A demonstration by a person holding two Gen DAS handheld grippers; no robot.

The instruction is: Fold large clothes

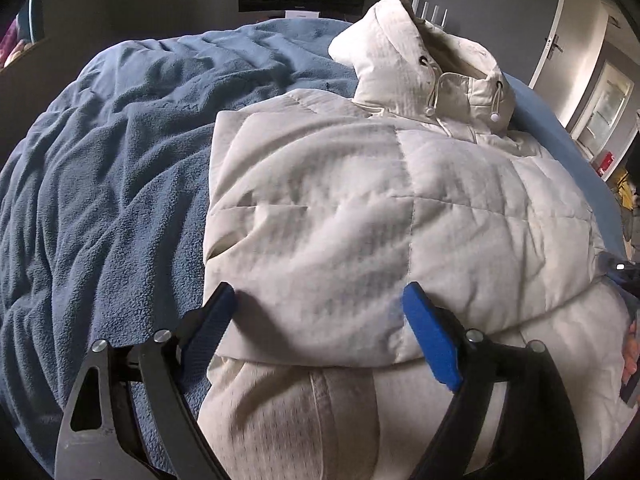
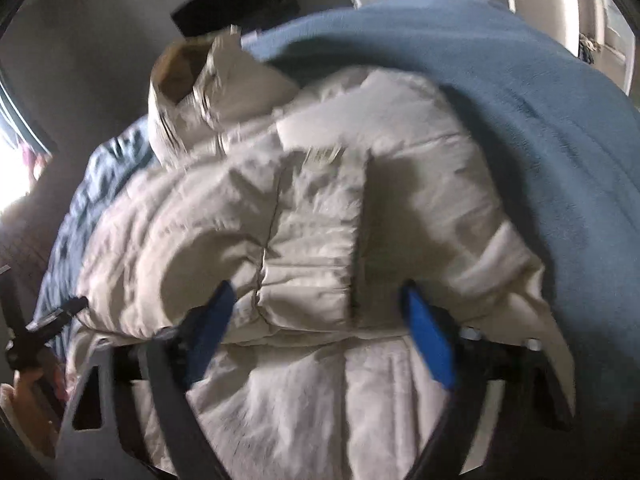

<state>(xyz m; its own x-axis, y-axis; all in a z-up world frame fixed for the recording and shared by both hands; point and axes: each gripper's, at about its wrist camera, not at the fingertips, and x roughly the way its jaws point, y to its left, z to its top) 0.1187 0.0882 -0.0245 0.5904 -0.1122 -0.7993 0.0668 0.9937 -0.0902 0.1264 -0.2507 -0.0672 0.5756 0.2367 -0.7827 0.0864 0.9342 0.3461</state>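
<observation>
The white puffer jacket (image 1: 360,208) lies lengthwise on the bed (image 1: 100,180), hood (image 1: 400,48) pointing away; left tool (image 1: 320,312) and right tool (image 2: 320,308) both spread wide over its hem.

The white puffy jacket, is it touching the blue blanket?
Touching. In the left wrist view the jacket lies flat on the blue blanket, its left edge pressed into the fleece with no gap.

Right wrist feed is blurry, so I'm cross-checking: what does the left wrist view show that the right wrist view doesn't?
Left wrist only: the hood's drawcord toggles, a door handle, and rumpled blue blanket left of the jacket.
Right wrist only: the hood's open brown inside and bright window light.
Both: the white puffer jacket on the blue bed, with the left gripper and right gripper open over its near edge.
</observation>
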